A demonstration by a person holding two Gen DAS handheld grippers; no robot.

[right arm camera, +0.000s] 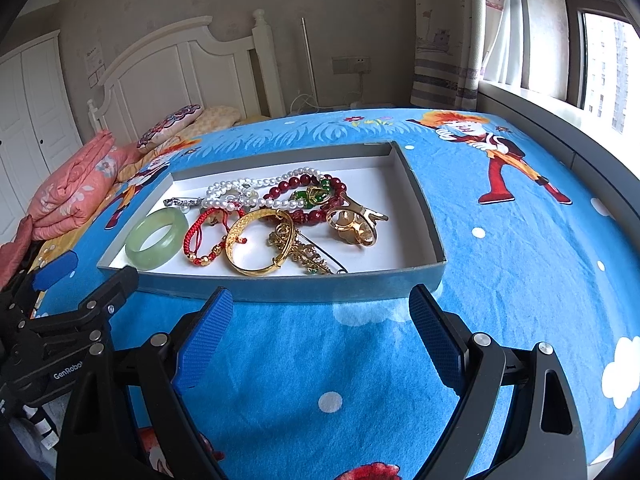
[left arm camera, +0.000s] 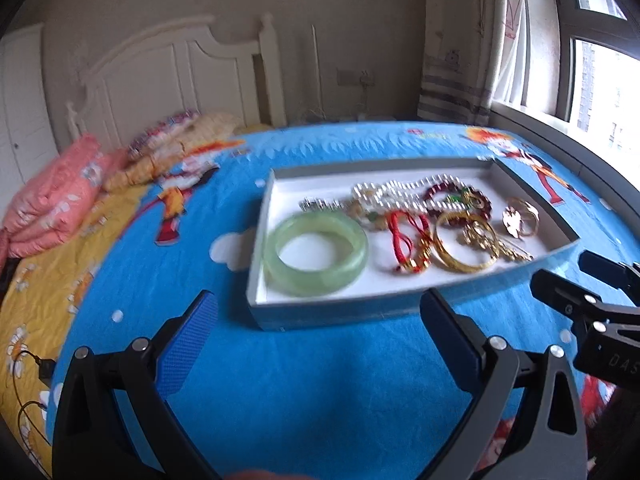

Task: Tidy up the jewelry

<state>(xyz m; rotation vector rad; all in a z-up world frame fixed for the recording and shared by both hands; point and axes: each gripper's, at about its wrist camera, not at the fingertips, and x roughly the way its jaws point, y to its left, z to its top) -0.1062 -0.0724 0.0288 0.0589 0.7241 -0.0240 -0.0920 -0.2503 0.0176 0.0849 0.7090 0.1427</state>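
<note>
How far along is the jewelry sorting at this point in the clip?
Barely begun, by the look of it. Done: nothing visibly sorted; the green bangle, gold bangle, red cord bracelet, pearls, dark red beads and gold rings all lie jumbled in the grey tray. In hand: nothing; the left gripper and right gripper are open and empty, short of the tray. Left: every piece.

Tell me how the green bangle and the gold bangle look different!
The green bangle is thick, smooth and milky; the gold bangle is thin, shiny and patterned. The green bangle lies alone at the tray's left end, while the gold bangle lies tangled with other pieces. Both are round rings lying in the same tray.
</note>
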